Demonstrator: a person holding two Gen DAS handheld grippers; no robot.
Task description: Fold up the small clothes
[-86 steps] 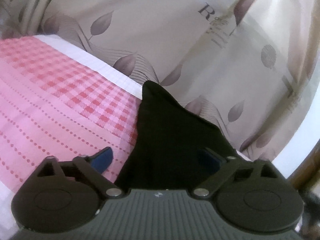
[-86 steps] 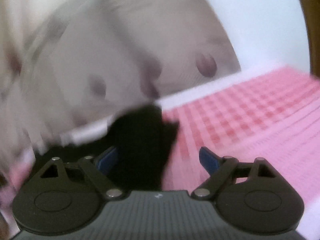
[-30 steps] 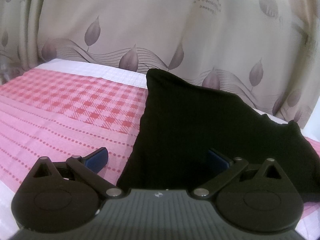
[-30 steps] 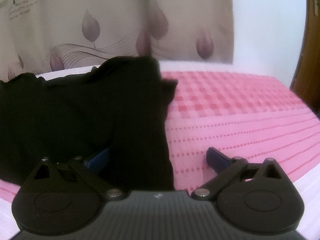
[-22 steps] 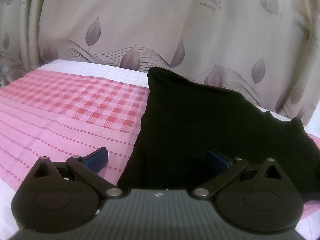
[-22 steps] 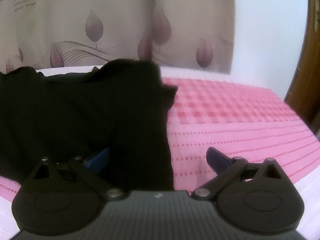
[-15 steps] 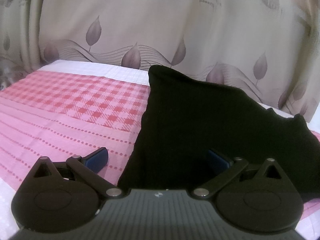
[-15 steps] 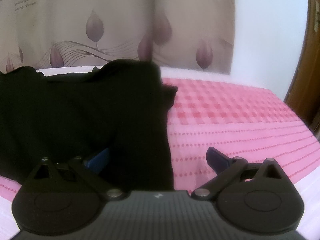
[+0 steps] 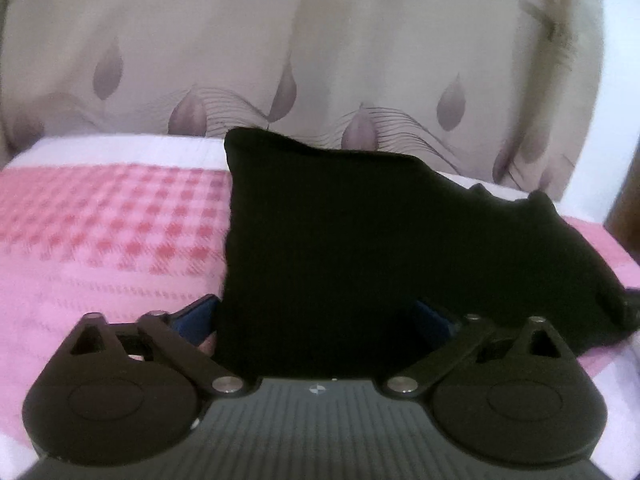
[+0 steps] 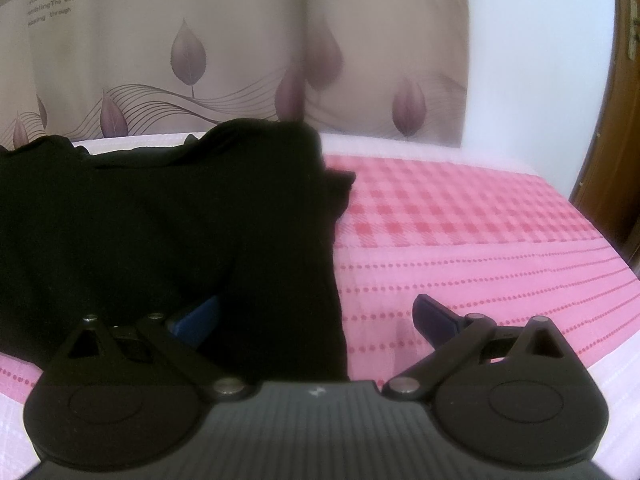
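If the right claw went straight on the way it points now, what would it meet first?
Probably the black garment: its near edge already lies between the right claw's open fingers, on the pink bedsheet.

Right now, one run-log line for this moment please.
garment: black cloth flat on pink bedspread | left gripper: closing, near edge between jaws | right gripper: open, straddling near edge

Soft, even indoor light with no glare and only faint shadows; colours look washed and slightly hazy. The left wrist view is smeared by motion blur — the pink checked cover point(image 9: 104, 232) loses its pattern — while the right wrist view is sharper. Fisheye bending curves both frames' edges, and the black garment point(image 10: 160, 216) shows no detail.
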